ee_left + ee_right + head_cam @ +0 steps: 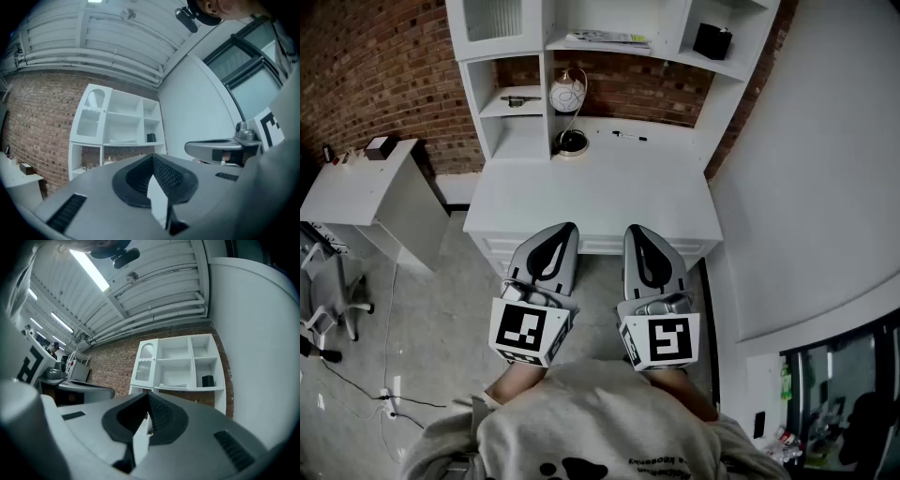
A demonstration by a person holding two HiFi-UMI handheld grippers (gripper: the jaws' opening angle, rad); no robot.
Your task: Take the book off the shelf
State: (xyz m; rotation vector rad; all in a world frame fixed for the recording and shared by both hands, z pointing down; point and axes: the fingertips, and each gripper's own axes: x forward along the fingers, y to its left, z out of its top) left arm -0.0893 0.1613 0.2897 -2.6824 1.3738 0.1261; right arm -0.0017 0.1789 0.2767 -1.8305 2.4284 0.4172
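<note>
The book (605, 38) lies flat on the middle upper shelf of the white desk hutch (546, 56); it also shows as a thin pale slab in the left gripper view (124, 140) and in the right gripper view (171, 386). Both grippers hang side by side close to my body, in front of the desk's front edge and far short of the shelf. My left gripper (565, 230) is shut with nothing in it. My right gripper (636, 231) is likewise shut and empty. Each points up toward the hutch.
A black box (712, 41) stands in the right shelf bay. A round globe-like ornament (569, 94) and a pen (628, 136) rest on the white desk (591, 187). A white cabinet (366, 183) and a chair (333, 291) stand left; a white wall (825, 187) runs along the right.
</note>
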